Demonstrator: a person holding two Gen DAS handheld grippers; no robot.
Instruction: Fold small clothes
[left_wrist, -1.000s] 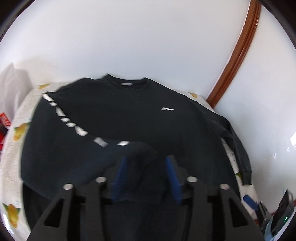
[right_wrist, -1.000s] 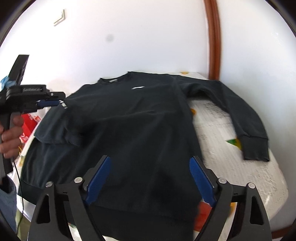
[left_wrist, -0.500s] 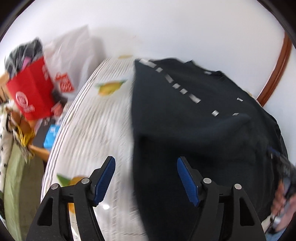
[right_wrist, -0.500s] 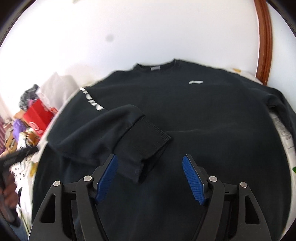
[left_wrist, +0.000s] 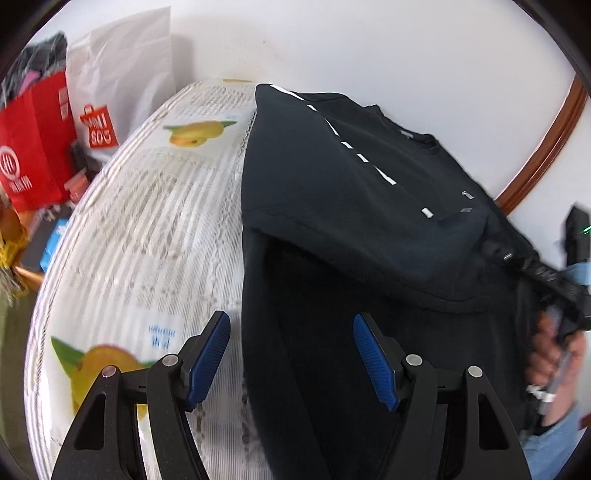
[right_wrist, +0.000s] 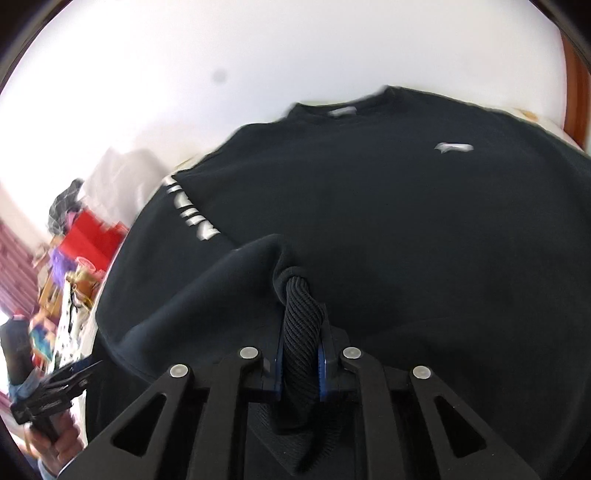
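A black sweatshirt lies on a white table cover; it also shows in the right wrist view. One sleeve with white markings is folded across the body. My right gripper is shut on the ribbed cuff of that sleeve, near the middle of the body. My left gripper is open and empty above the sweatshirt's left edge, one finger over the cover, one over the cloth. The right gripper also shows at the right edge of the left wrist view.
The table cover is white with fruit prints. Beyond its left edge stand a red bag, a white shopping bag and clutter. A white wall and brown door trim lie behind.
My left gripper let go of the sleeve and swung to the sweatshirt's left edge. My right gripper moved forward and closed on the sleeve cuff.
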